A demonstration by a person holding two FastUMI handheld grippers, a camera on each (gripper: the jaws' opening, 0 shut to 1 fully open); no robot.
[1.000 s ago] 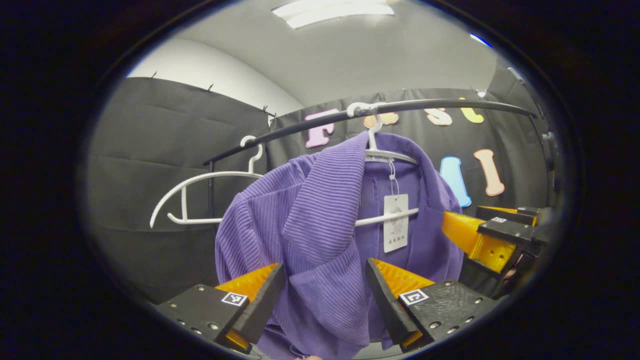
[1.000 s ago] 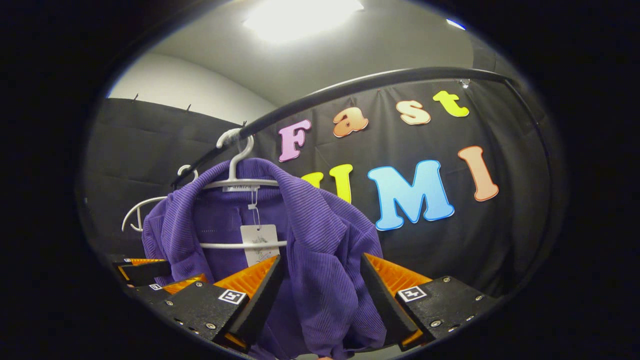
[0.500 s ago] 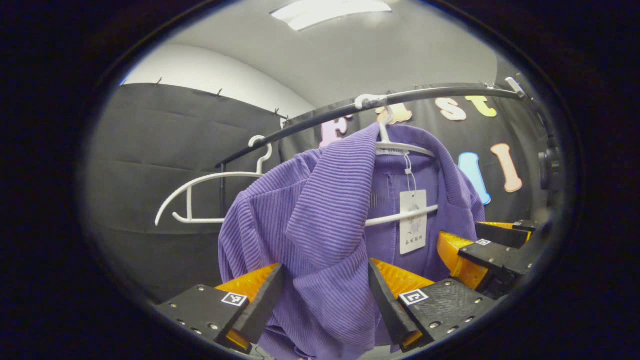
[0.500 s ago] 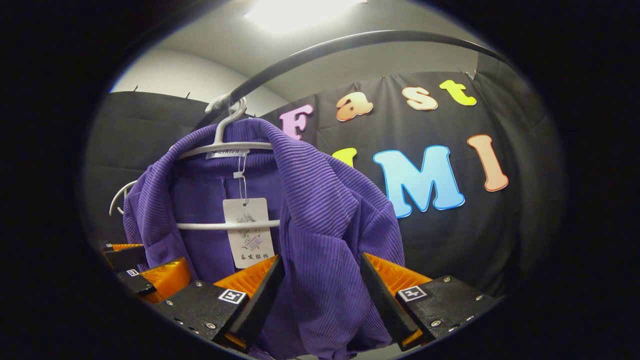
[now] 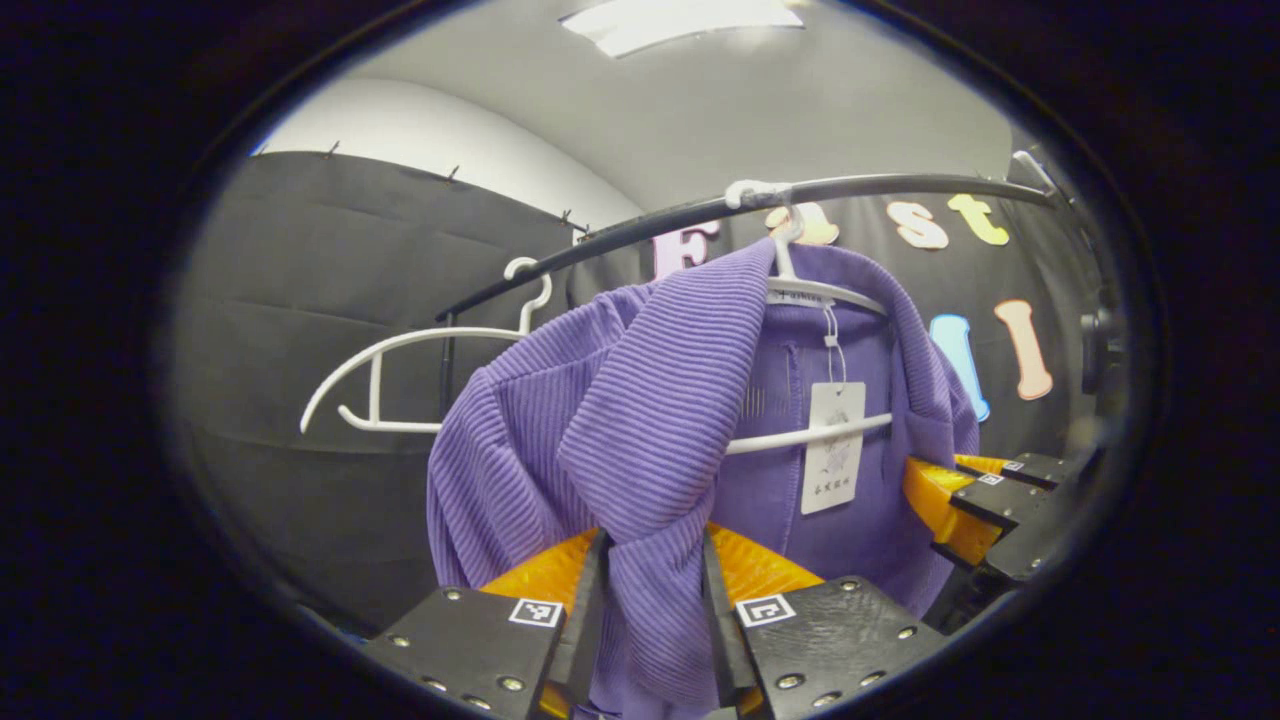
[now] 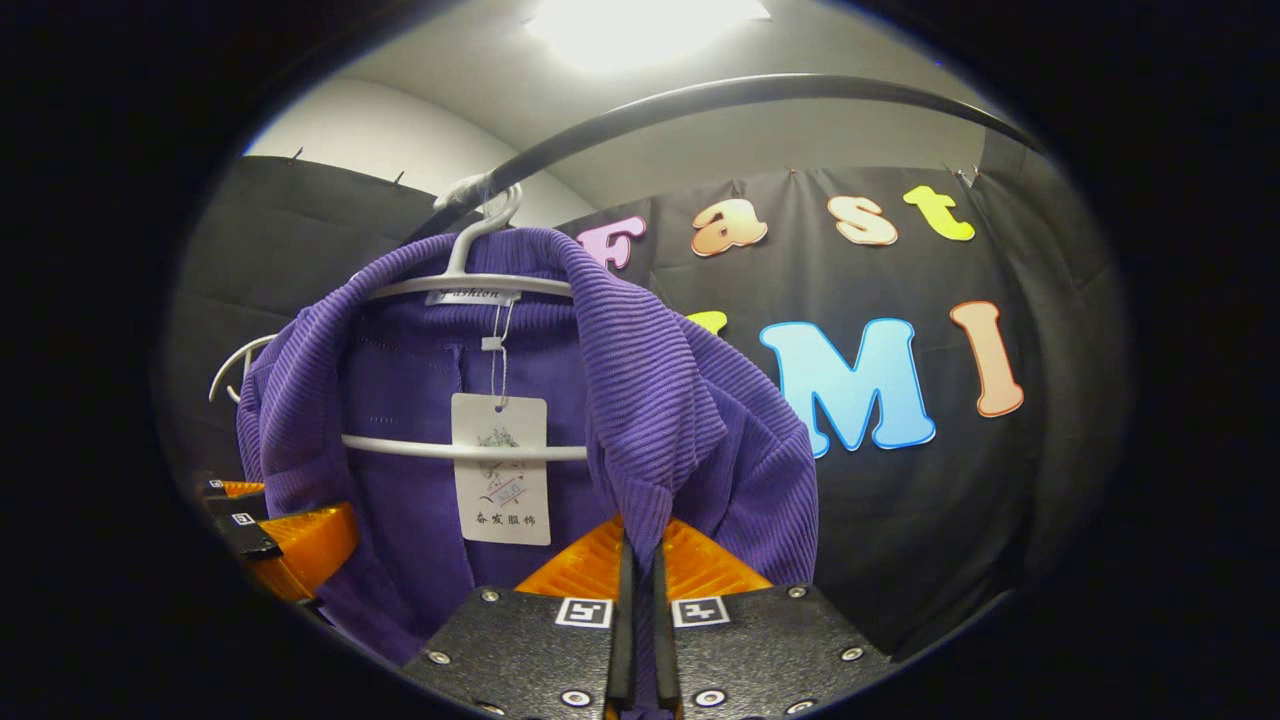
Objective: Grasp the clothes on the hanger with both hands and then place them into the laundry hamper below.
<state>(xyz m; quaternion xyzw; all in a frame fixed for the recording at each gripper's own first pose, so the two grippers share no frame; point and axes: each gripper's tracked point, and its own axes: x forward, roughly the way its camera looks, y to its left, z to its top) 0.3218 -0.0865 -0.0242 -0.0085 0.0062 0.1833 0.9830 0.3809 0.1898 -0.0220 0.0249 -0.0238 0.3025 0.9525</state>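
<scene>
Left gripper view: the left gripper is clamped on a bunched fold of the purple ribbed garment, both fingers pressing the cloth near the front edge of one shoulder. The garment hangs on a white hanger hooked over the dark rail; a paper tag dangles from the collar, and an empty hanger hangs farther along the rail. At the right edge of this view the other gripper shows against the far side of the garment. Right gripper view: the right gripper is closed on the opposite front edge of the garment, its fingers nearly together with only a thin fold of cloth between them. The hanger sits on the rail, and the tag lies against the hanger's lower bar. Progress: the two-handed grasp appears complete, while the garment remains on its hanger. Freeing it from the hanger and lowering it into the laundry hamper are judged not yet done.
</scene>
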